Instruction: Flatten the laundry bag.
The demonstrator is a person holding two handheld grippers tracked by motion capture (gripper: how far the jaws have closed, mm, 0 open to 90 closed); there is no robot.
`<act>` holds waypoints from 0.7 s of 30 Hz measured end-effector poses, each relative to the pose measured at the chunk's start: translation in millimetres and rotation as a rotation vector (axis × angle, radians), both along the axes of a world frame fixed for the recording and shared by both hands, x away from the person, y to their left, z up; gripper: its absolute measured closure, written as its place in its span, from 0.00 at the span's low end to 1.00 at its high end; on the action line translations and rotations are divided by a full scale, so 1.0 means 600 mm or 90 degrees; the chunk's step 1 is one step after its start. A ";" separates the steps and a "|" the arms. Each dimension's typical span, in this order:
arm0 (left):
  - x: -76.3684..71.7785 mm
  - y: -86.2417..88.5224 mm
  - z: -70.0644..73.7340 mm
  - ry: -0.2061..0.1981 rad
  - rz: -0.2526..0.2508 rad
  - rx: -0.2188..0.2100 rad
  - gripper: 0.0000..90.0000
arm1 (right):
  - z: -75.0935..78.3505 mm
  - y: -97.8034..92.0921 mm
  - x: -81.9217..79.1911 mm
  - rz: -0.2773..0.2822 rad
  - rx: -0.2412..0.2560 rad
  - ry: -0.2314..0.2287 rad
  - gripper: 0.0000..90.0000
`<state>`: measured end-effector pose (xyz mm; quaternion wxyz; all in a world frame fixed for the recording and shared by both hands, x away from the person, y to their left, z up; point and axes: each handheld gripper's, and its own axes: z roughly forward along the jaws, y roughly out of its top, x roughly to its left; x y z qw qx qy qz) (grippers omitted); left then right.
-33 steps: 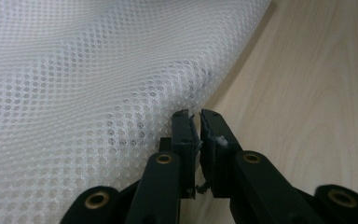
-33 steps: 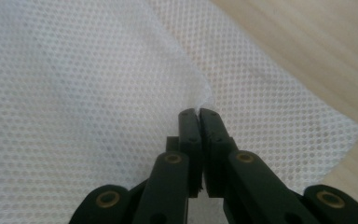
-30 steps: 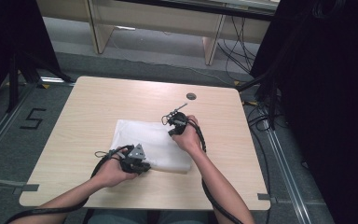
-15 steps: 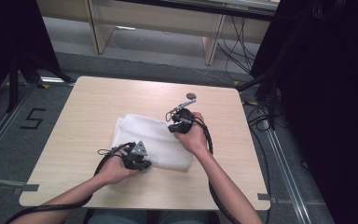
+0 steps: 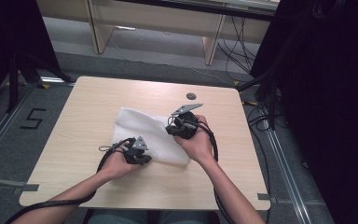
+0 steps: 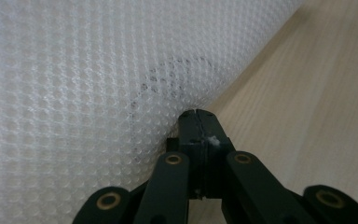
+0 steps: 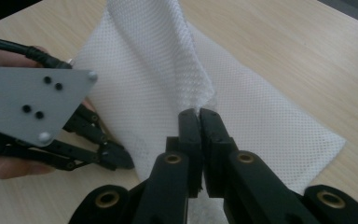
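A person's forearms enter from the near edge of a light wooden table (image 5: 74, 121), each hand working a black two-jaw gripper on a sheet of white mesh cloth (image 5: 154, 135). Nearest, on the left, the left gripper (image 5: 142, 158) sits low at the near left part of the cloth, its grey three-cornered plate (image 5: 140, 143) tilted upward. In the left gripper view its jaws are pressed together with their tips against the edge of the cloth (image 6: 74, 93), where the mesh meets the bare tabletop (image 6: 307, 116); the view is too close to be sure, but they appear to pinch that edge. A faint dark smudge (image 6: 168, 84) marks the mesh just beyond the tips.

A little farther and to the right, the right gripper (image 5: 179, 128) is held above the table over the cloth's right side. In the right gripper view its jaws are closed on a raised fold of the cloth (image 7: 177, 60), which stands up from the tips while the rest lies spread flat on the table, a corner reaching to the right. The same view shows the left gripper (image 7: 116, 161) resting at the cloth's edge on the left.

Farther on, a small dark disc (image 5: 191, 96) lies on the bare wood near the far edge, well apart from the cloth.
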<state>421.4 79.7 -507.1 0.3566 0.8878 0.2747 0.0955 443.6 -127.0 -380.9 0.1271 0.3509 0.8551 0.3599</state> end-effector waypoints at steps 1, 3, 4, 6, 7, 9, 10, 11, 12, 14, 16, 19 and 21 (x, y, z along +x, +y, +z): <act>0.001 0.000 -0.001 0.000 0.010 -0.006 0.99 | 0.006 -0.002 -0.007 0.005 -0.003 0.011 0.99; 0.003 0.002 -0.001 -0.008 0.010 0.002 0.99 | 0.007 -0.002 -0.012 0.009 0.001 0.011 0.99; 0.002 0.002 -0.002 0.000 0.022 -0.001 0.99 | 0.002 0.000 -0.014 0.003 0.016 -0.008 0.99; 0.004 0.004 -0.002 -0.012 0.021 0.003 0.99 | 0.006 -0.002 -0.018 0.012 0.003 0.007 0.99; 0.004 0.004 -0.002 -0.012 0.021 0.003 0.99 | 0.003 -0.002 -0.019 0.010 0.012 -0.007 0.99; 0.003 0.005 -0.002 -0.007 0.030 0.000 1.00 | 0.005 -0.004 -0.019 0.021 0.005 -0.005 0.99; 0.002 0.005 -0.001 -0.005 0.027 0.004 1.00 | 0.000 -0.004 -0.017 0.018 0.015 -0.025 0.99; 0.001 0.005 0.000 -0.013 0.022 0.004 1.00 | 0.004 -0.007 -0.018 0.014 0.010 -0.007 0.99; 0.001 0.005 0.000 -0.013 0.022 0.004 1.00 | 0.004 -0.007 -0.018 0.014 0.010 -0.007 0.99; -0.004 0.002 0.002 -0.017 0.023 -0.002 1.00 | 0.004 -0.013 -0.016 -0.006 0.017 -0.009 0.99; -0.009 -0.003 0.007 -0.028 0.013 -0.002 1.00 | 0.005 -0.016 -0.013 -0.013 0.021 -0.009 0.99; -0.010 -0.006 0.008 -0.036 0.016 -0.008 1.00 | 0.005 -0.017 -0.011 -0.022 0.031 -0.011 0.99; -0.007 -0.002 0.010 -0.041 0.027 -0.007 1.00 | 0.005 -0.020 -0.011 -0.016 0.028 -0.014 0.99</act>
